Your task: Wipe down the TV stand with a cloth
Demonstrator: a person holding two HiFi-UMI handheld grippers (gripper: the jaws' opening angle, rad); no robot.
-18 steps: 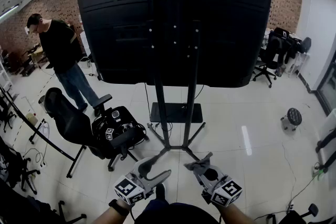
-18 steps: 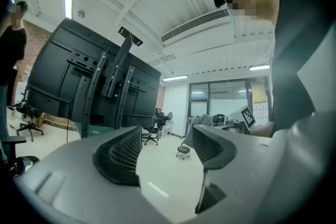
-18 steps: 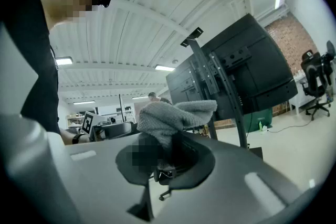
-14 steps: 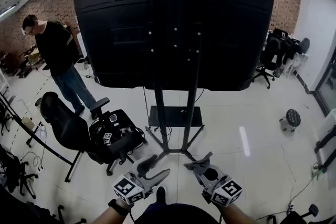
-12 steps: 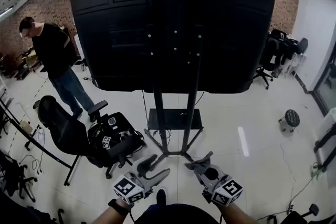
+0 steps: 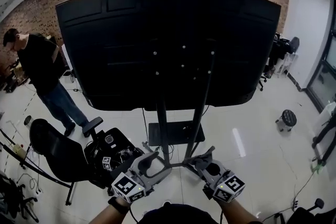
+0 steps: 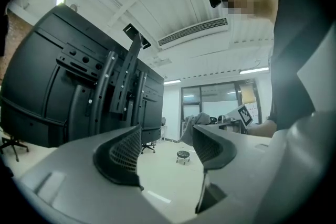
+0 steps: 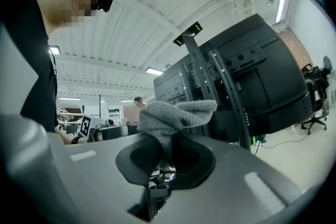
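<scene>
The black TV stand (image 6: pixel 160 113) rises in front of me on two uprights, carrying a big black TV (image 6: pixel 131 44) seen from its back, with a small shelf (image 6: pixel 176 132) low down. My left gripper (image 6: pixel 154 163) is open and empty, level, just short of the stand's base legs. In the left gripper view the left gripper (image 7: pixel 167 147) has only floor between its jaws, and the stand (image 7: pixel 100 97) is at the left. My right gripper (image 6: pixel 202 158) is shut on a grey cloth (image 8: pixel 168 114), which bunches above the right gripper (image 8: pixel 167 152). The stand's upright (image 8: pixel 231 97) is just beyond it.
A person in a black shirt (image 6: pixel 34 68) stands at the left. A black office chair (image 6: pixel 58 152) with gear on its seat (image 6: pixel 113 152) is near my left gripper. A small stool (image 6: pixel 285 119) and more chairs (image 6: pixel 278 57) are at the right, on the white tiled floor.
I have come closer to the stand: the TV fills more of the head view. Both grippers now reach its base legs. The right stays shut on the cloth.
</scene>
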